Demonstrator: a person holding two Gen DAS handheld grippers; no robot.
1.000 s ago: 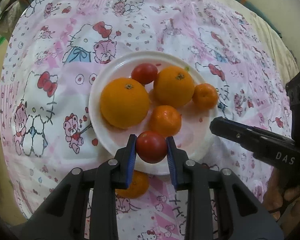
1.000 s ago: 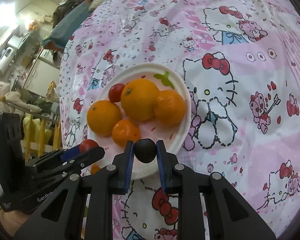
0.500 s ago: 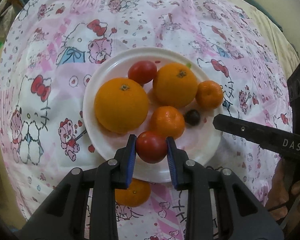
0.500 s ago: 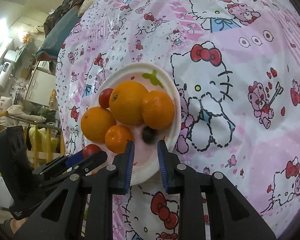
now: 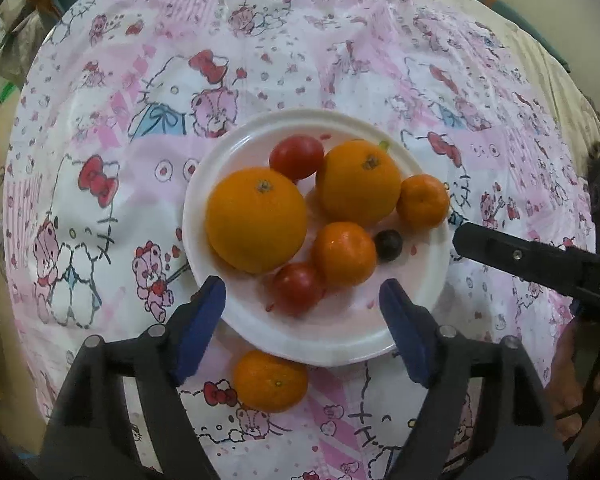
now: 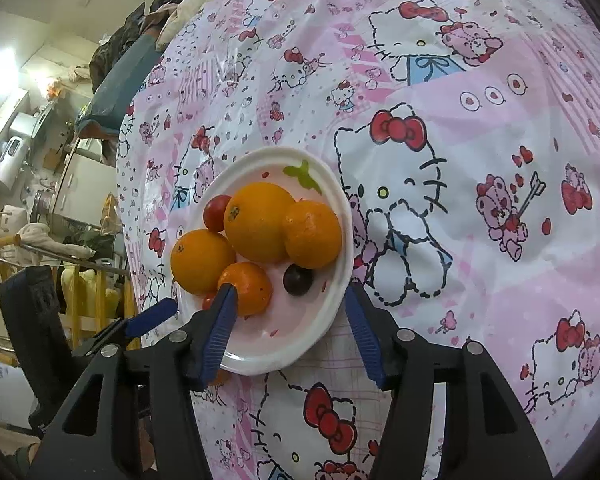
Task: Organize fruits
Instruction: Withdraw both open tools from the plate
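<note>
Above the near rim of the plate (image 5: 332, 354), the left gripper (image 5: 302, 308) stood released, its jaws spread wide with nothing between them. A red tomato (image 5: 298, 286) lay on the plate just beyond the gap. The right gripper (image 6: 286, 320) was likewise released, its jaws straddling the plate edge nearest it, and a dark plum (image 6: 298, 279) sat on the plate ahead of it.

The plate carried two large oranges (image 5: 256, 220), two small mandarins (image 5: 344, 254), a second tomato (image 5: 297, 157) at the far side, the near tomato and the plum. One mandarin (image 5: 270, 380) remained off the plate, on the tablecloth (image 5: 100, 200) touching or just beside the near rim, beneath the left gripper.

Risk, as judged: the fruit was round and crowded, so a further addition could nudge the near tomato or the plum into rolling off over the low rim. The two grippers were working close together at one plate and could collide. A jaw catching the rim could tip or slide the plate.
</note>
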